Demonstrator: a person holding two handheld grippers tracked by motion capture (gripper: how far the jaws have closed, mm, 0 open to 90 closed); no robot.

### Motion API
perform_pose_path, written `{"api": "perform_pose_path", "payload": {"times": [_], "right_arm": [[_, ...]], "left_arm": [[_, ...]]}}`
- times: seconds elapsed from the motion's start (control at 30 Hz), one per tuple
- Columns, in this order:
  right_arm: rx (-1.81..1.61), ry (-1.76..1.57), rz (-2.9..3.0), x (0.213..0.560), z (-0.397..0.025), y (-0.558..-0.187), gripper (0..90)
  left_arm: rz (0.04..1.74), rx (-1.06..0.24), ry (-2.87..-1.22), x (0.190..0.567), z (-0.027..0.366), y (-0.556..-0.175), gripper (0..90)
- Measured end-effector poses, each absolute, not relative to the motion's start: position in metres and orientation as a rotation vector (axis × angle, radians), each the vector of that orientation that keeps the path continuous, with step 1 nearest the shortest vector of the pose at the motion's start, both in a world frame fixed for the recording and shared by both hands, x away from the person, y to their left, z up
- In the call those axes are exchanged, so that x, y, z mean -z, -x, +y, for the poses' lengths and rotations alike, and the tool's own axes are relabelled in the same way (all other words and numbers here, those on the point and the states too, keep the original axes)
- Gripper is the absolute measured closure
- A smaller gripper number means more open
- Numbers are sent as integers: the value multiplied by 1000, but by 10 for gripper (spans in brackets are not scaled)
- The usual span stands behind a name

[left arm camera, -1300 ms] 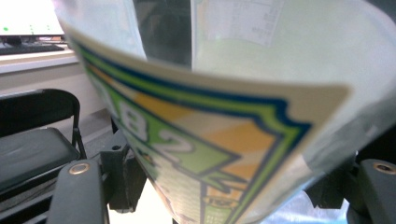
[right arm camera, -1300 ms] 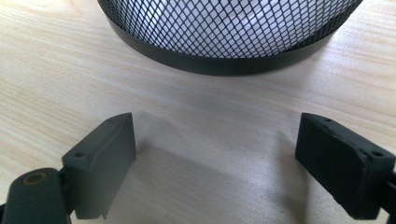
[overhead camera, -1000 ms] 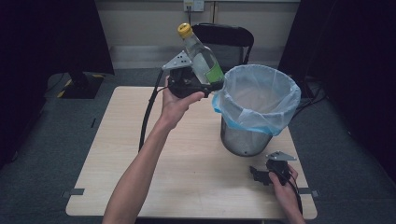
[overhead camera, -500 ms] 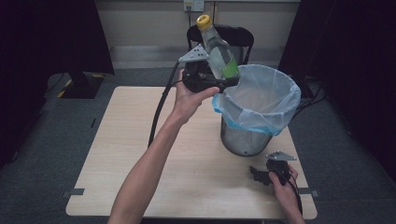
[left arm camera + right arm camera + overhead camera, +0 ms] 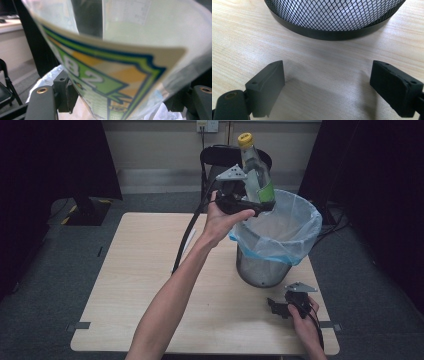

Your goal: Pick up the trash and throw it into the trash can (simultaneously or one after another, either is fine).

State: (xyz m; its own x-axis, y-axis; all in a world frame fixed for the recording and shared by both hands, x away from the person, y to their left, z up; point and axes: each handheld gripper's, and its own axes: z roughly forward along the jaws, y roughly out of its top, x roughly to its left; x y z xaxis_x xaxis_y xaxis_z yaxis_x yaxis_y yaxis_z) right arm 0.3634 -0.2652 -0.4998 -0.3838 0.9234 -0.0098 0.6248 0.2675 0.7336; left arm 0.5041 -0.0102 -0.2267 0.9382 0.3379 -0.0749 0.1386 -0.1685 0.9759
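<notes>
The left gripper [image 5: 260, 206] clamps 1 bottle [image 5: 254, 167] upright over the lined bin [image 5: 280, 240] (presumably to drop it); the right gripper [image 5: 278, 307] rests gaping, empty, on the table [image 5: 140, 270].

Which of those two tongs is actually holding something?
The left tongs, raised over the lined bin, are clamped on a yellow-capped bottle. The right tongs rest low on the table beside the bin, jaws spread wide around nothing.
</notes>
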Motion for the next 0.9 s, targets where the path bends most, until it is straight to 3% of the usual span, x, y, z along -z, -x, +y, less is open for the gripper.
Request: {"api": "perform_pose_path", "payload": {"times": [0.4,0.47,0.9], "right_arm": [[-911,-1394,2103,500,-265,-364,117],[-909,-1392,2102,500,-265,-364,118],[-912,-1388,2107,500,-266,-362,124]], "left_arm": [[379,-178,-1802,228,-20,-515,231],[377,-157,-1701,223,-16,-512,262],[371,-240,-1711,214,9,-505,243]]}}
